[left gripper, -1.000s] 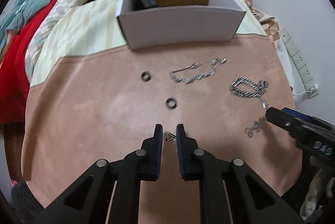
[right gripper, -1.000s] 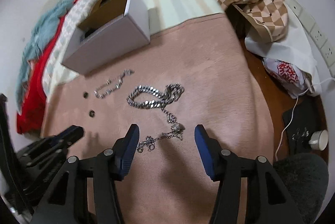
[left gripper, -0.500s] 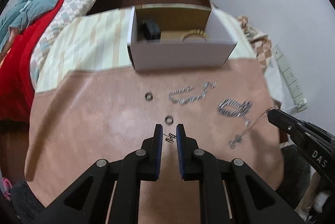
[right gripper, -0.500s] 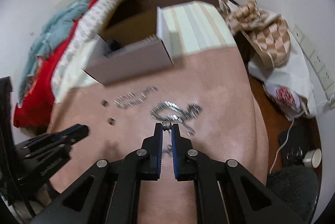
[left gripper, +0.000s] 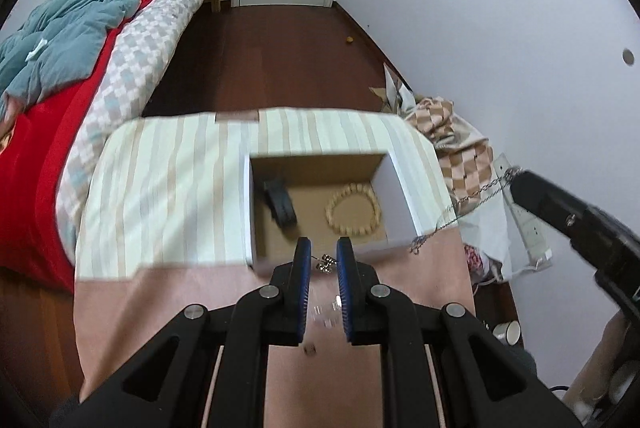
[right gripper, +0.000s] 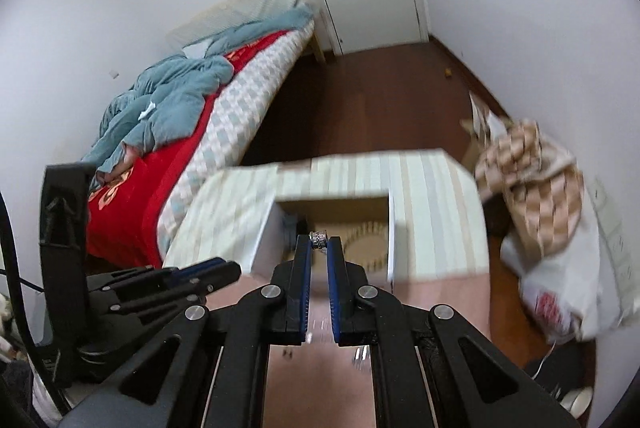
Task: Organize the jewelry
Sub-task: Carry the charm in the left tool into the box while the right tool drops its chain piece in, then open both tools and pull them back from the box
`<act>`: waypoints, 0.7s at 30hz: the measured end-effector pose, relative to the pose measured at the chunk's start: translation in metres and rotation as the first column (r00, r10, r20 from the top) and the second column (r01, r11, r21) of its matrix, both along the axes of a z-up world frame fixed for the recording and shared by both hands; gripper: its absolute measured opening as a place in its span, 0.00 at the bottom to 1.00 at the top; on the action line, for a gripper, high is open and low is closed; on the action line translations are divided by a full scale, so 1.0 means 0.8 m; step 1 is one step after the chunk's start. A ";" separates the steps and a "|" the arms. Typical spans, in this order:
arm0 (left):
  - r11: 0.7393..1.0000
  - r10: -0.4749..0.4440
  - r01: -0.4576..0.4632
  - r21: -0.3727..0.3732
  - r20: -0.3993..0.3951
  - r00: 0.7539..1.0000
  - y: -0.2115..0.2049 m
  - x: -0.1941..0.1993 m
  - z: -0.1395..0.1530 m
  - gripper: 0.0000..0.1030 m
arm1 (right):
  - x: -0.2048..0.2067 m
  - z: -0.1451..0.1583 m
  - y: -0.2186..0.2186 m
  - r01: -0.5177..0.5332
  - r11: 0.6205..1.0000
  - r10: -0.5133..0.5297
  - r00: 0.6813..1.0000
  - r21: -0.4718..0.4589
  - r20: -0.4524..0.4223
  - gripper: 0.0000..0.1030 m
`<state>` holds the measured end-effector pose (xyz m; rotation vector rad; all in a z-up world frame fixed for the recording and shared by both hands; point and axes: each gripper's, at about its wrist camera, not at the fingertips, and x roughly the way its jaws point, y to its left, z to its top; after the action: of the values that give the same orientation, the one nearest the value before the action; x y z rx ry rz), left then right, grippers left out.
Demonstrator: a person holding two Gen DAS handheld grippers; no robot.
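Here, from the left wrist, the left hand-held gripper (left gripper: 324, 262) has its blue-padded fingers drawn close together, pinching a small pair of silver earrings (left gripper: 325, 263) right at the tips, just above the near wall of the open cardboard box (left gripper: 404, 188). The box sits on the desk (left gripper: 168, 312), which is covered with a pink cloth in front and a striped cloth behind. Inside the box lie a beaded bracelet (left gripper: 352, 206) on the right and a dark band-like object (left gripper: 282, 202) on the left, well apart from each other. Off to the right, the right hand-held gripper (left gripper: 516, 178) reaches in, with a thin silver chain (left gripper: 452, 218) hanging from its tip and trailing down to the box's right front corner. A bed (left gripper: 80, 68) with a red cover and a teal quilt stands to the left. From the right wrist, the right hand-held gripper (right gripper: 319, 242) is closed down on the upper end of the silver chain (right gripper: 319, 238), a small metal knot clamped between the tips, poised over the box (right gripper: 266, 248) opening. The picture is blurred, yet the bracelet (right gripper: 366, 238) shows faintly inside. The left hand-held gripper (right gripper: 224, 268) juts in from the lower left beside the box's left wall. A checked cloth heap (right gripper: 532, 184) lies to the right of the desk.
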<state>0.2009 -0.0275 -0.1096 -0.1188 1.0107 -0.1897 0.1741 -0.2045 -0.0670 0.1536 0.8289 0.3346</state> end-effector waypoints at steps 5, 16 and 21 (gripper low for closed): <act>1.000 0.012 -0.012 0.006 -0.033 0.999 0.009 0.063 -0.010 0.10 | 0.071 0.001 0.016 -0.013 1.000 0.012 1.000 -0.019 -0.026 0.08; 1.000 -0.014 0.011 -0.018 -0.188 0.982 0.001 0.159 -0.080 0.11 | 0.172 -0.120 0.028 -0.020 0.999 0.009 0.969 -0.043 -0.247 0.08; 0.999 0.015 -0.006 0.040 -0.213 0.977 0.001 0.173 -0.090 0.12 | 0.180 -0.147 0.021 -0.032 0.998 0.016 0.954 -0.047 -0.299 0.08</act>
<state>0.3392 -0.0264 -0.1819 -0.1108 1.2271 -0.1496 0.3178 -0.1881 -0.1848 0.1479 1.1389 0.3169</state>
